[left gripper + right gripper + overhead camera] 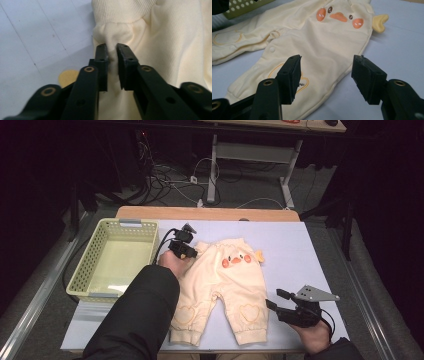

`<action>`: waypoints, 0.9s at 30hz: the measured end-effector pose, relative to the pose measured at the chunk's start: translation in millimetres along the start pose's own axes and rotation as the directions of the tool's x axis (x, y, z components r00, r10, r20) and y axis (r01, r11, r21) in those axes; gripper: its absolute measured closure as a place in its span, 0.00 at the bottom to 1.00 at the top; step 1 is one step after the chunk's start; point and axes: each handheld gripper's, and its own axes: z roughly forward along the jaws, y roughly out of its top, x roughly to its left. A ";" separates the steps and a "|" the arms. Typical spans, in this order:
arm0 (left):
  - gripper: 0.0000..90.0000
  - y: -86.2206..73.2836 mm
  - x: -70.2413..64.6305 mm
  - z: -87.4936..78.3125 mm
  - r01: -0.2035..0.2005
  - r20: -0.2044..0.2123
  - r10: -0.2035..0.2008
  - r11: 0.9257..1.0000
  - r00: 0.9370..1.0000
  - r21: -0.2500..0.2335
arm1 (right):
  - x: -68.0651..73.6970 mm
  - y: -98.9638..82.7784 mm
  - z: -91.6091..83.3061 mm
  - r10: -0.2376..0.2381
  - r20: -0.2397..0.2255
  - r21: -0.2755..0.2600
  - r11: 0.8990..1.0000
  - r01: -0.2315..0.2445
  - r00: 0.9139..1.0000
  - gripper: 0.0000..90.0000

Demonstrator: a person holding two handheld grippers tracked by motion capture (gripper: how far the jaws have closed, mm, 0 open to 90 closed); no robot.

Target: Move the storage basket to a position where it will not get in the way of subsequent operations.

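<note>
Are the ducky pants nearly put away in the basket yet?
Not yet. The pants lie spread flat on the table. The left gripper has pinched the cloth just under the waistband. The right gripper hangs open beside one leg. The basket holds nothing; folding or lifting probably comes next.

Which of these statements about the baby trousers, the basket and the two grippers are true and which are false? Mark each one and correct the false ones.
1. The left gripper has its fingers pinched on the cream baby trousers just below the ribbed waistband. True.
2. The right gripper is shut on a trouser leg. False: its fingers stand apart, with no cloth pressed between them.
3. The trousers lie inside the yellow basket. False: they lie spread on the pale table cover, to the right of the basket.
4. An orange-cheeked duck face is on the trousers. True.
5. The duck face is on the lower end of a leg. False: it sits near the waistband; the legs carry heart outlines.
</note>
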 end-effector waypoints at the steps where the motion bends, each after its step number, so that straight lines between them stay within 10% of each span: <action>1: 0.90 0.0 -0.2 -0.5 0.001 0.005 -0.001 1.000 1.000 0.002 | 0.1 0.0 0.1 -0.001 0.000 0.001 1.000 0.001 1.000 0.46; 27: 0.92 14.6 -3.1 -54.5 -0.053 -0.094 0.041 0.990 0.995 -0.131 | 0.7 0.0 1.1 -0.002 -0.002 0.003 1.000 0.002 1.000 0.46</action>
